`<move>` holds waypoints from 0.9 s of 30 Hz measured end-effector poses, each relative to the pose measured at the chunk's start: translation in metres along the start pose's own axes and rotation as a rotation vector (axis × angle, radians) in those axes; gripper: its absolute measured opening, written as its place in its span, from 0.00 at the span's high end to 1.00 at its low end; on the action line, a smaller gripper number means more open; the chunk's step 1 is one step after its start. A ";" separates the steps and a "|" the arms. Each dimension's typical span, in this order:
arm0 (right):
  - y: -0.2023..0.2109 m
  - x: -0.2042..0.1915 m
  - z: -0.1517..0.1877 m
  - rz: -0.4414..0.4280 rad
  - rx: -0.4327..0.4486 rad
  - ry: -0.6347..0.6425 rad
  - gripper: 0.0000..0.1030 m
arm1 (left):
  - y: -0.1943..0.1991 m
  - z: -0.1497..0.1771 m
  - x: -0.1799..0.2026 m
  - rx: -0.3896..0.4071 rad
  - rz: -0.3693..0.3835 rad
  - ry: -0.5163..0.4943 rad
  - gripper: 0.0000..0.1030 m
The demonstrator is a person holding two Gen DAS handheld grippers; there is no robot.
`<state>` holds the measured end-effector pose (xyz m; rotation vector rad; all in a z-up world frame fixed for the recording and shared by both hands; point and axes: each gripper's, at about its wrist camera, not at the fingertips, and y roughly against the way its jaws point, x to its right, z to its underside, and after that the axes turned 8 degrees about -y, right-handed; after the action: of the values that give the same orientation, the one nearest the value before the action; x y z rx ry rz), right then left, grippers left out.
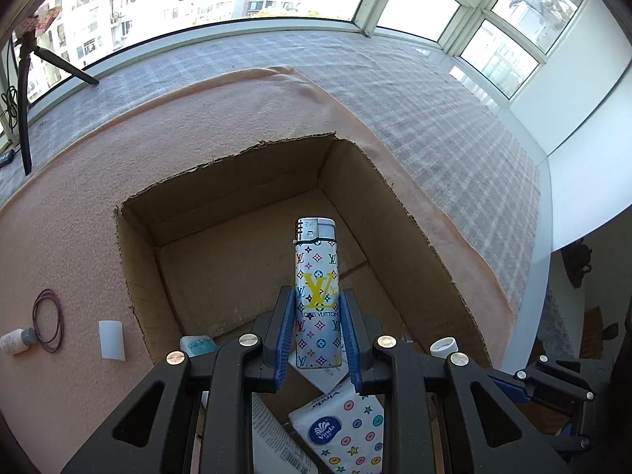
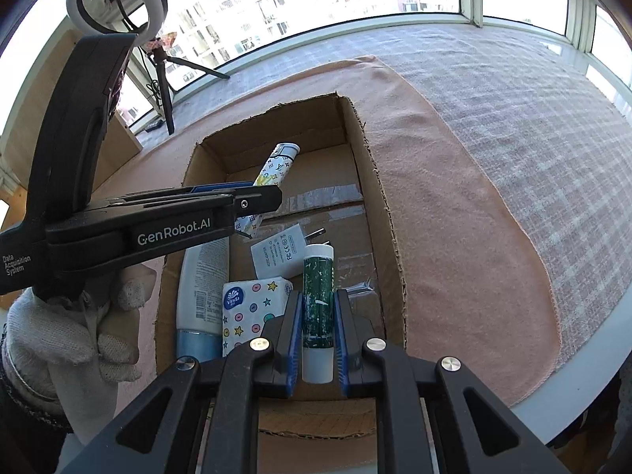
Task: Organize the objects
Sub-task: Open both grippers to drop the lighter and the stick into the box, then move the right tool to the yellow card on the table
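My left gripper (image 1: 317, 308) is shut on a white lighter (image 1: 317, 292) with a coloured monogram print, held over the open cardboard box (image 1: 221, 213). The lighter also shows in the right wrist view (image 2: 274, 168), as does the left gripper (image 2: 260, 197). My right gripper (image 2: 318, 308) is shut on a green and white tube (image 2: 318, 308) over the box (image 2: 379, 205). Inside the box lie a tissue pack (image 2: 249, 312), a white bottle (image 2: 201, 288) and a white adapter (image 2: 278, 254).
The box sits on a peach cloth (image 1: 79, 205) over a checked tablecloth (image 1: 434, 126). Left of the box lie dark rubber bands (image 1: 48, 320), a small white bottle (image 1: 15, 341) and a white block (image 1: 111, 339). A tripod (image 2: 166, 79) stands by the window.
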<state>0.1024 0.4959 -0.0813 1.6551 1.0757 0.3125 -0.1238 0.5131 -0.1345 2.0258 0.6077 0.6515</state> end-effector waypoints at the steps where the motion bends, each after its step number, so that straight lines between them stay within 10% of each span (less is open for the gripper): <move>1: 0.000 0.000 0.000 0.000 -0.002 0.000 0.86 | 0.000 0.000 0.001 -0.002 0.005 -0.004 0.76; 5: 0.001 -0.002 0.002 -0.011 0.007 0.010 0.85 | 0.006 0.000 0.003 0.003 0.023 -0.011 0.47; 9: 0.007 -0.009 0.005 -0.014 0.030 0.027 0.45 | 0.020 0.002 0.003 0.033 0.026 -0.018 0.43; 27: 0.018 -0.062 0.015 -0.075 0.066 0.077 0.45 | 0.104 0.062 -0.068 0.111 -0.046 0.109 0.43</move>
<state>0.0867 0.4384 -0.0517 1.6680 1.2144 0.2970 -0.1164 0.3830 -0.0871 2.0817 0.7679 0.7182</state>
